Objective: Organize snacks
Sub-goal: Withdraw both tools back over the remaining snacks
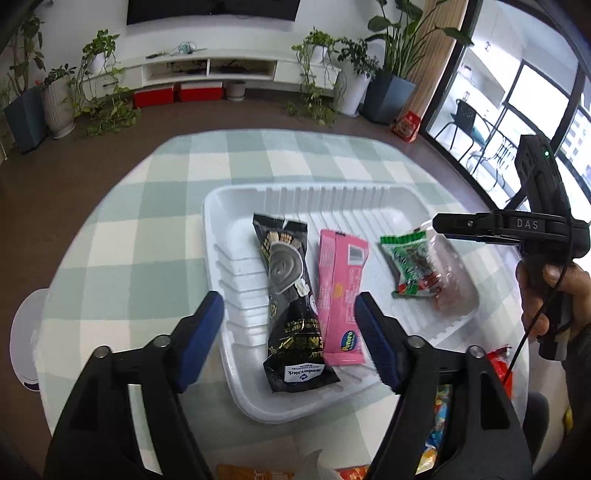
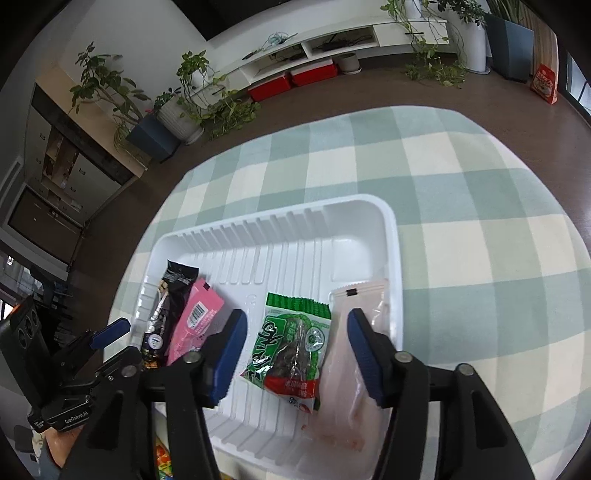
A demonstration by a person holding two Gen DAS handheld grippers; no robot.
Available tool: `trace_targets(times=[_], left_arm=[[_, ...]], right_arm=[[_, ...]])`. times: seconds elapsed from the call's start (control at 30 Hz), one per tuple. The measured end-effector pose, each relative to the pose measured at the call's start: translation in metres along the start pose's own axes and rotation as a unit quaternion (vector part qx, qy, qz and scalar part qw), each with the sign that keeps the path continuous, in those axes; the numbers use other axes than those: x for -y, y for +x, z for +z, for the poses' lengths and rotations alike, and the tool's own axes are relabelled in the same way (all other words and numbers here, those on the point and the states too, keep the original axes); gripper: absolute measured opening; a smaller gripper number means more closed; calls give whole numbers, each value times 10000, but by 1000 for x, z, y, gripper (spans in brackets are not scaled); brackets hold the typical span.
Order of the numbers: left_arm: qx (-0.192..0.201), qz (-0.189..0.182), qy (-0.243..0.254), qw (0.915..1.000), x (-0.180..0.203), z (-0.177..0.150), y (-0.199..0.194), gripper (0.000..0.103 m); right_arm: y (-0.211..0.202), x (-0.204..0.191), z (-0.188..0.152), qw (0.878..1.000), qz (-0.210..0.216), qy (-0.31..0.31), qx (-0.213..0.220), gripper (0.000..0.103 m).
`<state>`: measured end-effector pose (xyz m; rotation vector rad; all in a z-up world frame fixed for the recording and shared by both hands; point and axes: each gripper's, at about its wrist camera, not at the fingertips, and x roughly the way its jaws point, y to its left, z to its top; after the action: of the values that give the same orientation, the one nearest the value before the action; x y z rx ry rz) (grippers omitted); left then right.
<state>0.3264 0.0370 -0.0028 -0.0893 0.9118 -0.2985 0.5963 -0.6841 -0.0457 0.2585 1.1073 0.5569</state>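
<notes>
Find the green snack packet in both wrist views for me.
Left wrist: green packet lies right of centre in the white tray, beyond the pink packet.
Right wrist: green packet sits centre, between the open jaws.
Shared landmark: the pink packet, on its left in both.

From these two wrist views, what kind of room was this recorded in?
Most likely a home living room: a white TV console under a wall-mounted screen, potted plants along the wall, and a table with a checked tablecloth holding a white snack tray.
</notes>
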Motion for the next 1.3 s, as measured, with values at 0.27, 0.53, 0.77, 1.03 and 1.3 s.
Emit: trace_targets(times=[0.27, 0.53, 0.77, 1.03, 1.3], left_arm=[[914, 95, 163, 9956, 9, -16, -87, 103], [960, 156, -114, 9952, 13, -89, -144, 103], [164, -471, -1299, 9903, -8, -166, -124, 103], [-278, -505, -1239, 9906, 14, -185, -103, 103], [-571, -257, -1071, 9923, 33, -184, -83, 103]], right_arm=[[-95, 19, -8, 9936, 76, 289, 1093, 88], [-152, 18, -100, 9887, 323, 210, 1446, 97], [-150, 9, -216, 9884, 806, 252, 1264, 80], [-155, -13, -288, 9867, 526, 46, 1538, 80], [-144, -33, -301, 9887, 618, -212, 1351, 84]])
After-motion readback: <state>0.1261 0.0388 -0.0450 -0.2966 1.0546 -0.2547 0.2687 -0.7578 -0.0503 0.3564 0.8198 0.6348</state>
